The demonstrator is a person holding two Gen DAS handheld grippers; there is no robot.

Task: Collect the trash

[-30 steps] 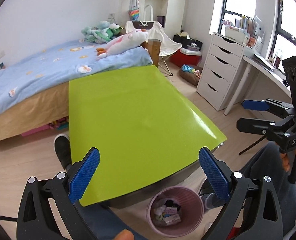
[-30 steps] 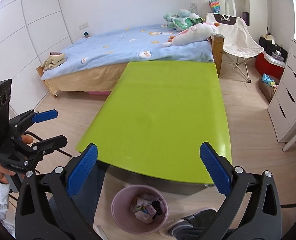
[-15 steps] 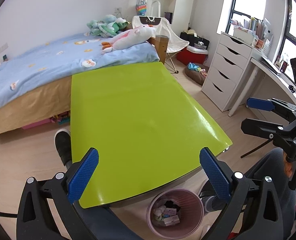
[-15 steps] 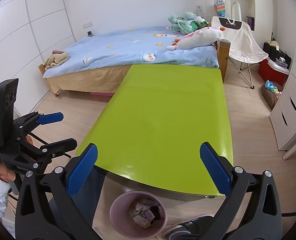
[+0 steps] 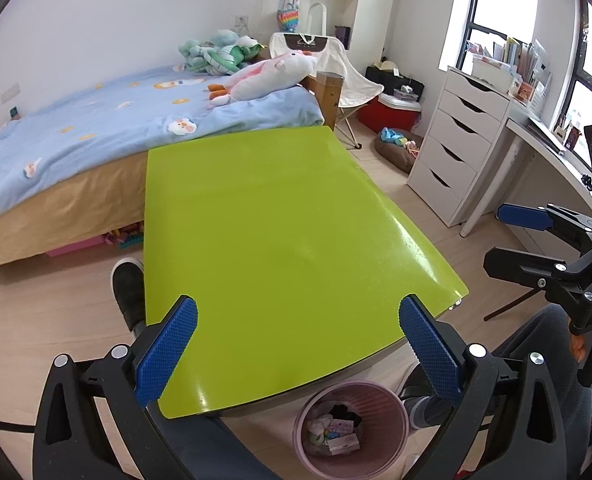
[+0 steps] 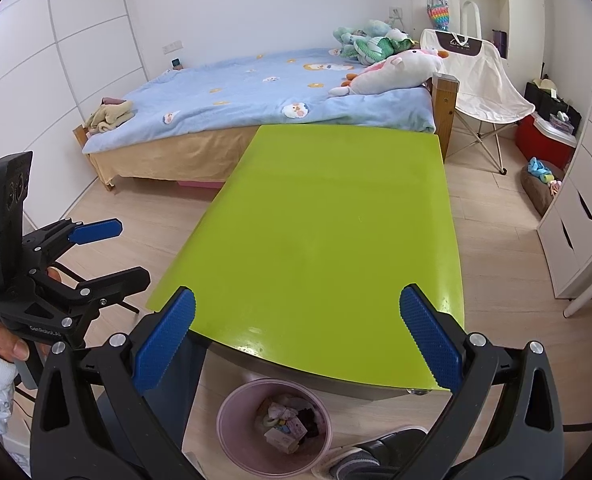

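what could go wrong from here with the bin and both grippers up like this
1. The pink bin stands on the floor at the green table edge, right beside the person's shoe; a shifted foot could tip it and spill the trash inside.
2. Left gripper and right gripper are both open and empty above the table's near edge; lowering either toward the bin could knock that edge.
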